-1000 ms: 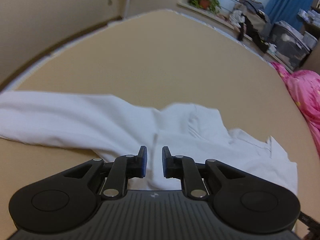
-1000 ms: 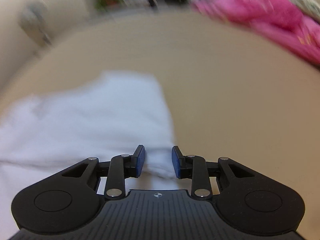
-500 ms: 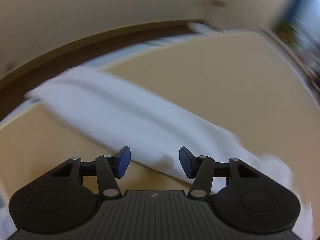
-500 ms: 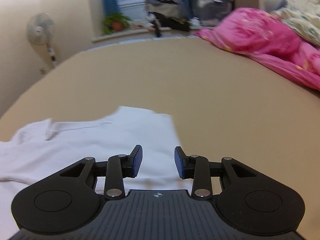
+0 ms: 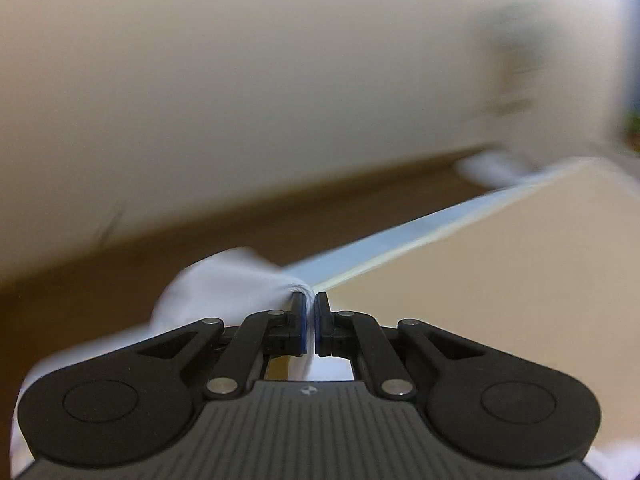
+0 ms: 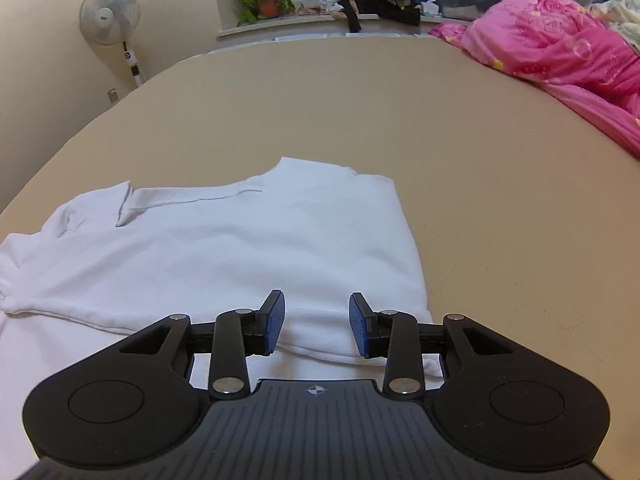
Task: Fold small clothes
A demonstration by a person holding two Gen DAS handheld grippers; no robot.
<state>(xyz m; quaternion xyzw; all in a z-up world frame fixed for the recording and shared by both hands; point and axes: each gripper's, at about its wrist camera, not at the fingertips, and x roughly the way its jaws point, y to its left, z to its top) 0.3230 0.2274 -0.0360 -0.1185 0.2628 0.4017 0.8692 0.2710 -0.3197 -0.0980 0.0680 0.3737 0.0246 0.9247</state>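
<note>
Half a second back the left gripper (image 5: 310, 312) had its blue pads spread wide over the long white sleeve; since then the jaws have been closing, and now they are pressed together with a bunch of that sleeve (image 5: 236, 280) pinched between them. From the left wrist camera, the cloth puffs out to the left of the pads and more of it runs down under the black gripper body toward the person. The rest of the view has swung round too — now it shows a blurry cream wall, a brown strip of floor and the pale edge of the big tan bed sheet (image 5: 500, 280) off to the right. So the sleeve end is right at the jaws, and its long way trails back behind them toward the shirt.

From the right wrist camera, the right gripper (image 6: 316, 322) hangs over the small white cotton shirt (image 6: 248, 240), which lies flat on the tan sheet. Its jaws are apart and nothing is between the pads — they pinch no cloth. The shirt's near hem sits just below and in front of them, its right edge a little to the right. A rumpled pink quilt (image 6: 560, 48) lies well apart, far right.

My guess: the left hand is nearer the job and must carry the sleeve across onto the shirt's body.
</note>
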